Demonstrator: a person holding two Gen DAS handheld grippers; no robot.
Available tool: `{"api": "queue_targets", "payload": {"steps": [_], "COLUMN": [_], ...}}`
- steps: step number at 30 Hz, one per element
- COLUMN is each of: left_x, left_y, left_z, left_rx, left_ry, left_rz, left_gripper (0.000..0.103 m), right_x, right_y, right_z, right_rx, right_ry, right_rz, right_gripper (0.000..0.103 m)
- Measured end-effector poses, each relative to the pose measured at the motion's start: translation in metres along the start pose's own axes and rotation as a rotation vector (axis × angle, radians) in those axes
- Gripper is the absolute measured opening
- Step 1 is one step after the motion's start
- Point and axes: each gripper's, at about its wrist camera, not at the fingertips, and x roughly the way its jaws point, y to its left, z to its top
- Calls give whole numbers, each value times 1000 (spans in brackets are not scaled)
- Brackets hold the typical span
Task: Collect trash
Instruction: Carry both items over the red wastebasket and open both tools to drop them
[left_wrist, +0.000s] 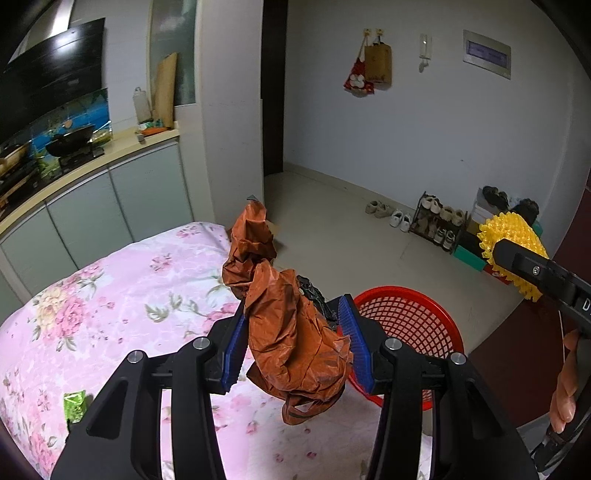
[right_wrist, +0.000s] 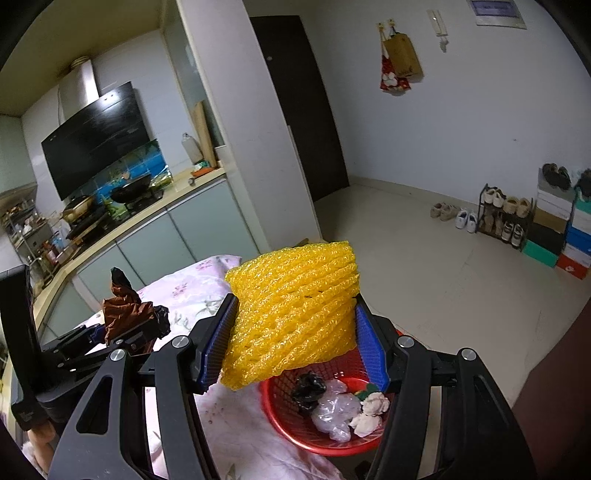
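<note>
Two tongs were each clamped on trash; left tongs (left_wrist: 295, 343) pinched a crumpled rust-orange plastic bag (left_wrist: 291, 332) between blue ribbed pads, above the pink floral-covered counter (left_wrist: 129, 295); right tongs (right_wrist: 295, 343) squeezed a yellow foam mesh sleeve (right_wrist: 291, 314) over the round red plastic mesh basket (right_wrist: 295, 424); basket sat at the counter's edge, holding a black wad (right_wrist: 308, 393), a clear plastic bag (right_wrist: 338, 410) and white crumpled paper (right_wrist: 371, 411); a small green wrapper (left_wrist: 75, 406) lay on the counter.
</note>
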Motion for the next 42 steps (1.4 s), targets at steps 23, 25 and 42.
{"api": "queue_targets", "payload": {"steps": [23, 25, 42], "left_x": [55, 62, 112], "left_y": [-52, -53, -74], "left_z": [-1, -1, -16], "left_rx": [77, 81, 128], "left_ry": [95, 108, 227], "left_rz": [-65, -70, -87], "left_gripper": [46, 46, 46], "right_x": [23, 24, 66], "right_y": [-46, -48, -70], "right_z": [-11, -13, -28], "right_rx": [100, 110, 163], "right_ry": [58, 63, 193], "right_rz": [-93, -101, -138], "right_gripper": [59, 59, 59]}}
